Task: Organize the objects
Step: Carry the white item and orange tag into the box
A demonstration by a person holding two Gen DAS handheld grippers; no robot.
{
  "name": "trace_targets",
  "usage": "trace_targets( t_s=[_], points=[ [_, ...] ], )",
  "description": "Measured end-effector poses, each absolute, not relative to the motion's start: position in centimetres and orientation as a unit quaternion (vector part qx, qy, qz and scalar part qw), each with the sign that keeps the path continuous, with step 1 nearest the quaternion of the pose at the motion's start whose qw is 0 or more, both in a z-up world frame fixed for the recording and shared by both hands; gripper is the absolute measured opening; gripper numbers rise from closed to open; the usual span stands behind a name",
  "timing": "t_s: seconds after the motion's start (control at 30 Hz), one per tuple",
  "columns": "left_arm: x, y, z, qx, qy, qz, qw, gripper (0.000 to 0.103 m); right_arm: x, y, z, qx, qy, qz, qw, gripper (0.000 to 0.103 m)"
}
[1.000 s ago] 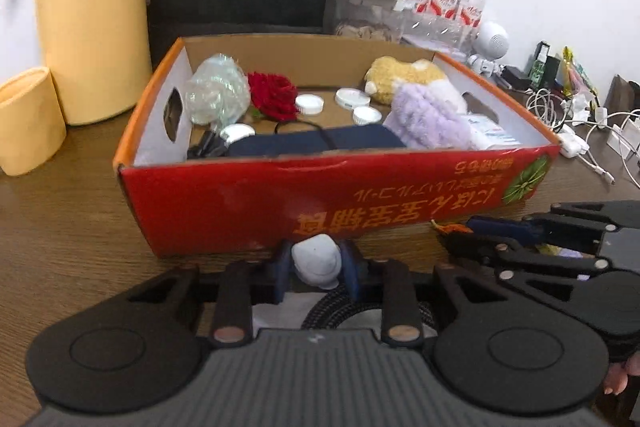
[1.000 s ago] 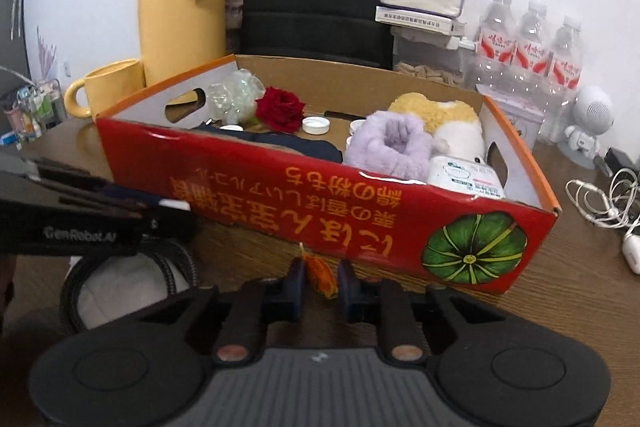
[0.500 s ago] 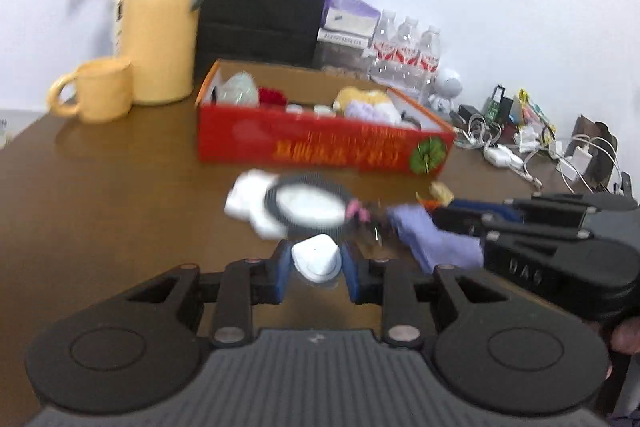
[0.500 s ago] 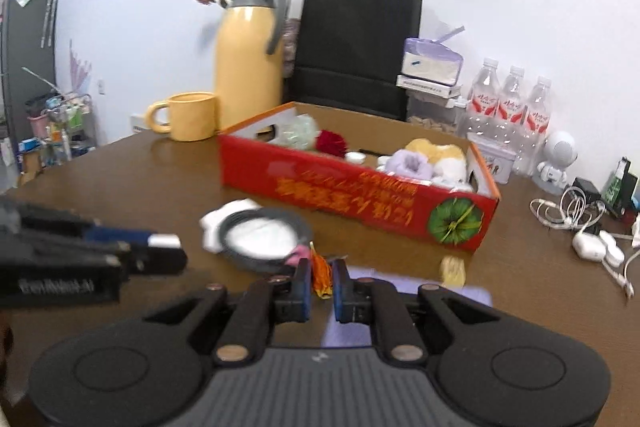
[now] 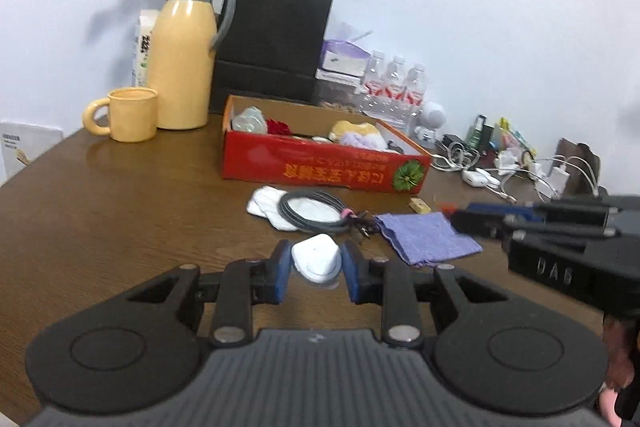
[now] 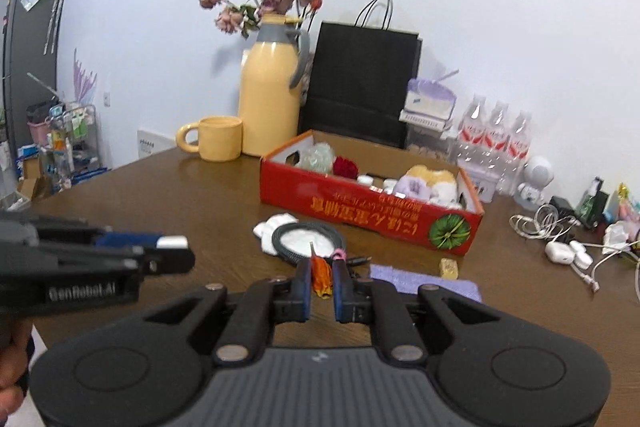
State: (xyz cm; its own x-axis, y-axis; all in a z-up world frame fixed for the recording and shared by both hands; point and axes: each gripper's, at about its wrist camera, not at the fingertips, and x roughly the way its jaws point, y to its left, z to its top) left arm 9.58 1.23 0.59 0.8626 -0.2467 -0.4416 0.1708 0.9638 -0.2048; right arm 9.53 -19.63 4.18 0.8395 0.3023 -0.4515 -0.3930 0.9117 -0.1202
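Observation:
My left gripper (image 5: pixel 315 253) is shut on a small white case (image 5: pixel 316 263) above the brown table. My right gripper (image 6: pixel 321 269) is shut on a thin orange object (image 6: pixel 321 279). Each shows in the other's view: the right gripper (image 5: pixel 460 215) at the right edge, the left gripper (image 6: pixel 172 247) at the left. Ahead stands the red cardboard box (image 5: pixel 320 169) (image 6: pixel 360 207) with plush items, a red flower and lids inside. Before it lie a coiled black cable (image 5: pixel 312 215) (image 6: pixel 280 241) on white cloth (image 5: pixel 262 205), a purple cloth (image 5: pixel 428 237) (image 6: pixel 424 281) and a small yellow piece (image 5: pixel 419 205) (image 6: pixel 449 267).
A yellow jug (image 5: pixel 182 67) with dried flowers and a yellow mug (image 5: pixel 128 113) stand at the back left. Behind the box are a black paper bag (image 5: pixel 272 43) and water bottles (image 5: pixel 394 81). Tangled white cables and chargers (image 5: pixel 500 173) fill the right side.
Both grippers have drawn back from the box and risen, still gripping their objects. The cable, the cloths and more of the table have come into view.

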Motion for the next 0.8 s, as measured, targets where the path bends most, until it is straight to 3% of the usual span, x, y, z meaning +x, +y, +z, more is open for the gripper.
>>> trace_targets(
  t_s=[0.3,0.43,0.63,0.8],
  points=[
    [11.6,0.6,0.0,-0.053,0.255,-0.139,0.955,0.028,9.1,-22.5,4.1,-0.044,0.211,0.153,0.965,0.01],
    [16.1,0.8,2.5,-0.034,0.242,-0.156,0.957,0.028,12.3,-24.0,5.1,-0.017,0.209,0.17,0.963,0.01],
    [30.9,0.9,7.1,-0.018,0.251,-0.194,0.948,0.028,25.6,-24.3,8.7,0.009,0.199,0.228,0.953,0.01],
    [45.5,-1.7,5.4,-0.03,0.355,-0.206,0.911,0.028,42.9,-22.9,7.5,0.081,0.318,0.221,0.918,0.01]
  ],
)
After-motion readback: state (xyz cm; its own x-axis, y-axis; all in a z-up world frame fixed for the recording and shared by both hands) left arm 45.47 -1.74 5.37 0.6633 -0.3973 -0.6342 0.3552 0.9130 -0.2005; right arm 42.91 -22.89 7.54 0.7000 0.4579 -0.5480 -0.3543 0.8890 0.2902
